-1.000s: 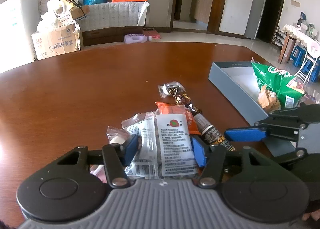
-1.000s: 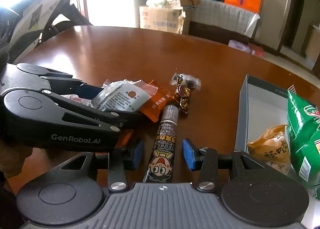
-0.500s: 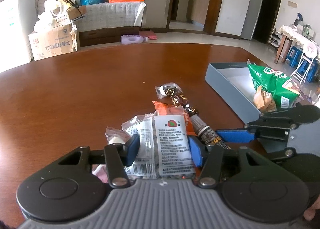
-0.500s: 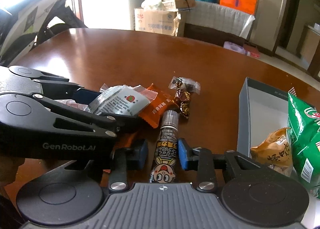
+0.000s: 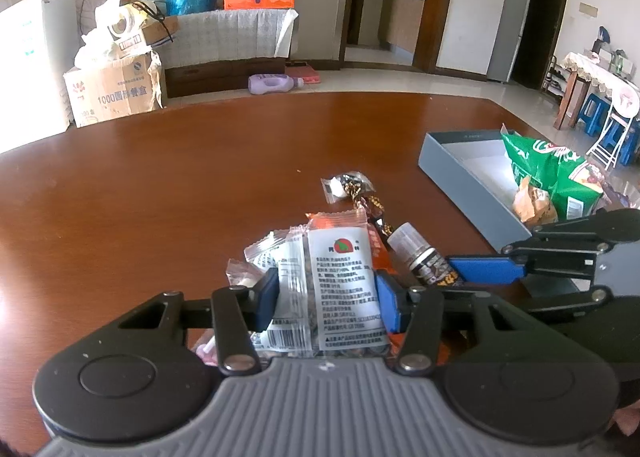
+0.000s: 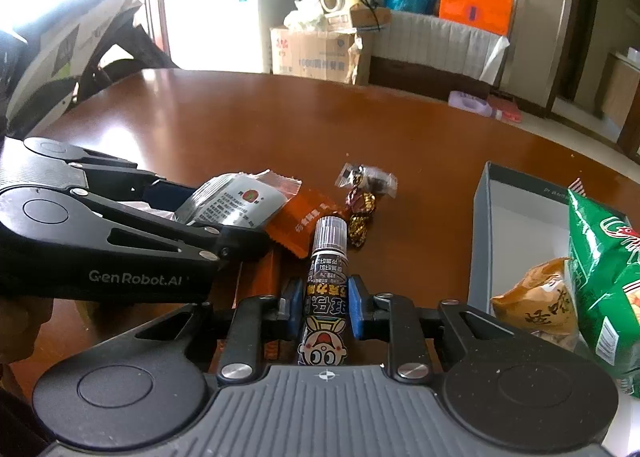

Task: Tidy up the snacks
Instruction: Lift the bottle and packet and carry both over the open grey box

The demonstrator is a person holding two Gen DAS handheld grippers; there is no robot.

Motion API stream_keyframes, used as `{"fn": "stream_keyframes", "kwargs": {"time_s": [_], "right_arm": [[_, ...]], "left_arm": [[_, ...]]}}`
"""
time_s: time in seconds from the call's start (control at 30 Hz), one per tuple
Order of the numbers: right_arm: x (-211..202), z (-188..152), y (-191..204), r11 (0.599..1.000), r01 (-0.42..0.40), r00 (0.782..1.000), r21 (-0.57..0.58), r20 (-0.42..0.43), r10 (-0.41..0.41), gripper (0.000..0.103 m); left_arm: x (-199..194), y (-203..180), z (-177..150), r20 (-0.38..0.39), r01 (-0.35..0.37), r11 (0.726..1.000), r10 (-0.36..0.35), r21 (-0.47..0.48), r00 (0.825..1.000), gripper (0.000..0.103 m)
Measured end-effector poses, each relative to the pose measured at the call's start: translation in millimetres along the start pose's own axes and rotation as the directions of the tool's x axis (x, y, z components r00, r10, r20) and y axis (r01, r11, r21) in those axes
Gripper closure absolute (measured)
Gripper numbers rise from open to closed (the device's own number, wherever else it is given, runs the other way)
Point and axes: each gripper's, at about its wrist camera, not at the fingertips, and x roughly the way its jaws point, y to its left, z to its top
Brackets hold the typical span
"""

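Two tongs at snack pile left of grey box. Right tongs just clenched onto cartoon tube; left tongs closing around white packet, presumably for boxing.

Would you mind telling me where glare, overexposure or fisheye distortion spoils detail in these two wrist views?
Right wrist view: the upper left corner is blown out to white, and a bright patch of glare lies on the glossy brown wooden table. Left wrist view: exposure is more even, with softer sheen on the table's left side; the table's far edge bows into a curve, and the doorframes lean, from the fisheye lens. Close snack print stays readable in both.
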Motion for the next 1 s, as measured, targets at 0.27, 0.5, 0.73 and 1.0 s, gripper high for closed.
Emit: {"fn": "stream_keyframes", "kwargs": {"time_s": [0.27, 0.5, 0.73, 1.0], "right_arm": [[-11.8, 3.8, -8.2, 0.999, -0.018, 0.999, 0.037, 0.048, 0.016, 0.078], [-22.9, 8.5, -11.2, 0.999, -0.024, 0.996, 0.049, 0.085, 0.019, 0.078], [-30.7, 10.3, -14.4, 0.998, -0.024, 0.994, 0.054, 0.107, 0.018, 0.078], [-37.6, 9.9, -19.6, 0.998, -0.025, 0.991, 0.066, 0.129, 0.016, 0.078]], "left_arm": [[-15.4, -2.2, 0.7, 0.049, -0.010, 1.000, 0.010, 0.004, 0.999, 0.055], [-24.4, -1.8, 2.3, 0.067, -0.010, 1.000, 0.010, 0.003, 0.998, 0.055], [-33.7, -3.5, 2.4, 0.089, -0.009, 1.000, 0.008, 0.009, 0.996, 0.055], [-37.3, -7.3, 7.6, 0.101, -0.016, 1.000, 0.015, 0.013, 0.995, 0.055]]}}
